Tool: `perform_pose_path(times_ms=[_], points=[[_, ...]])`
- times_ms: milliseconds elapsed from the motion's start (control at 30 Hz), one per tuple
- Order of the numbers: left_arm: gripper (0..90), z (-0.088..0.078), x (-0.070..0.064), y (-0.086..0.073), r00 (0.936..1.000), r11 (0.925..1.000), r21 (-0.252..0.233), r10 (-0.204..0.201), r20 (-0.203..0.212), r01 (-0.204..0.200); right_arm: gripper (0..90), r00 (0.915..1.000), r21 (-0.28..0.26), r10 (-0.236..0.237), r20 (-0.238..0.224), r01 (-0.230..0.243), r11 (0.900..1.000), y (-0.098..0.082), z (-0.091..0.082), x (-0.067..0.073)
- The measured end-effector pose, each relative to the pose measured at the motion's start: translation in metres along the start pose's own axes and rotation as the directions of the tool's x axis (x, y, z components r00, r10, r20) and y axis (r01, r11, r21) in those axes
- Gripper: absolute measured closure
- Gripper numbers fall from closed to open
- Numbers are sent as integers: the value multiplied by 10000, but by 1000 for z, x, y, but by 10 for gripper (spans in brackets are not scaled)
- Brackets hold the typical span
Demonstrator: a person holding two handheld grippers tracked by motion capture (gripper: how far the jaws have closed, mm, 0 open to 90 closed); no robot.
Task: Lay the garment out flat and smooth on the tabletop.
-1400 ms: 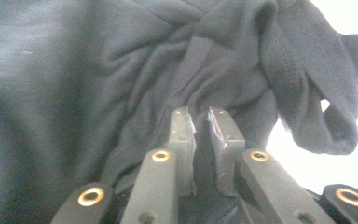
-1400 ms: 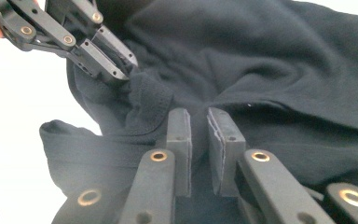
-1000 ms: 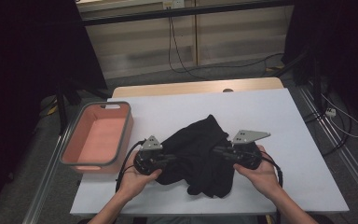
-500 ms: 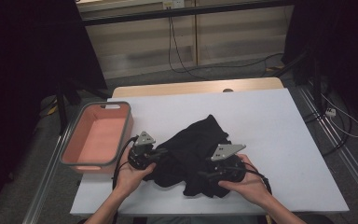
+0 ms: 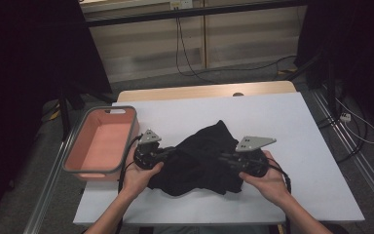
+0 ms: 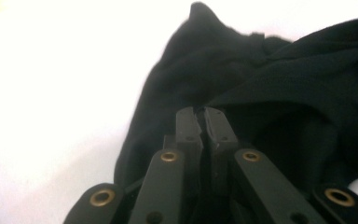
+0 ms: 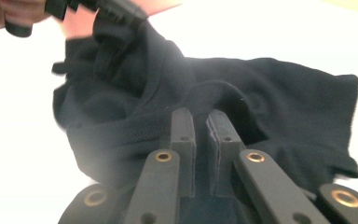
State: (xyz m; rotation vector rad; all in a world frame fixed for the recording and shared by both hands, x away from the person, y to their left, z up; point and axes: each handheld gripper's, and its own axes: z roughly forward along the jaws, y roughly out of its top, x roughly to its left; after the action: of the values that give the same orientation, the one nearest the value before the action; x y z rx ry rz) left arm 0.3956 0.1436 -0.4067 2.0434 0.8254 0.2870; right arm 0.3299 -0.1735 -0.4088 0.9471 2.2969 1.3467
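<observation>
Pink bin (image 5: 102, 144) blocks the left; table (image 5: 297, 126) right lies free.

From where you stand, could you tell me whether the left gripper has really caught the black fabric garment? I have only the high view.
Observer: Yes. In the left gripper view, the left gripper has its fingers shut on a fold of the black fabric garment.
Operator: Thank you. And the right one?
Observer: The right gripper has just been closing, and its fingers now pinch the garment just below a curved hem.
</observation>
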Motion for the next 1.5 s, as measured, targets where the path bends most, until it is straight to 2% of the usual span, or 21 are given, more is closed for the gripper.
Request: perform_pose_path(times_ms=[167, 233, 367, 467, 533, 633, 733, 800, 900, 933, 1000, 1067, 1200, 1300, 1333, 1400, 1433, 1500], points=[[860, 5, 5, 15, 9998, 9998, -214, -3, -194, -1, 824, 9992, -295, 153, 373, -142, 9995, 9, -4, -14], [860, 8, 8, 20, 9998, 9995, -292, -87, -177, 82, 825, 9976, -407, 201, 659, -174, 9990, 13, -5, -18], [860, 17, 11, 25, 9994, 9995, -221, -216, -273, 210, 892, 9964, -285, 195, 827, -172, 9994, 14, -4, -25], [860, 27, 13, 25, 9980, 9999, -50, -112, -615, 109, 871, 9989, 13, -156, 436, 156, 9999, 7, 0, -13], [860, 34, 19, 24, 9971, 9991, 82, -410, -639, 416, 869, 9994, 107, -329, -113, 330, 9994, 1, 3, -2], [860, 43, 26, 21, 9952, 9980, 280, -549, -814, 574, 870, 9962, 397, -695, -518, 716, 9966, -4, 7, 16], [851, 49, 29, 18, 9948, 9967, 459, -625, -798, 663, 863, 9910, 450, -919, -969, 966, 9943, -5, 8, 29], [809, 49, 28, 16, 9952, 9963, 515, -644, -744, 683, 847, 9859, 551, -1092, -1268, 1169, 9916, -7, 11, 36], [699, 46, 25, 17, 9954, 9975, 373, -569, -771, 599, 778, 9817, 945, -1231, -1455, 1376, 9860, -14, 23, 41], [636, 44, 24, 17, 9953, 9984, 290, -449, -857, 476, 698, 9820, 1142, -1292, -1375, 1453, 9828, -17, 27, 43], [621, 38, 21, 17, 9938, 9998, 184, -53, -1108, 74, 523, 9863, 1531, -1243, -1081, 1400, 9782, -21, 37, 43], [590, 32, 21, 17, 9930, 9998, -40, -187, -1162, 184, 497, 9878, 1722, -1111, -1086, 1288, 9766, -24, 44, 44], [572, 24, 21, 14, 9907, 9986, -451, -326, -1317, 269, 427, 9838, 1948, -1596, -821, 1729, 9655, -25, 54, 48], [571, 24, 22, 13, 9912, 9989, -420, -270, -1293, 217, 433, 9843, 1843, -1655, -606, 1740, 9674, -23, 59, 47], [567, 24, 22, 13, 9912, 9987, -428, -312, -1283, 259, 463, 9838, 1890, -1720, -510, 1786, 9656, -23, 61, 47], [558, 24, 22, 12, 9910, 9985, -456, -373, -1287, 317, 591, 9799, 1940, -1974, -299, 1994, 9605, -26, 64, 49], [555, 24, 22, 12, 9911, 9988, -411, -326, -1291, 275, 714, 9785, 1878, -2040, -310, 2062, 9603, -27, 62, 48], [551, 23, 22, 11, 9916, 9989, -408, -288, -1262, 238, 844, 9833, 1482, -1775, -402, 1815, 9722, -24, 56, 44]])
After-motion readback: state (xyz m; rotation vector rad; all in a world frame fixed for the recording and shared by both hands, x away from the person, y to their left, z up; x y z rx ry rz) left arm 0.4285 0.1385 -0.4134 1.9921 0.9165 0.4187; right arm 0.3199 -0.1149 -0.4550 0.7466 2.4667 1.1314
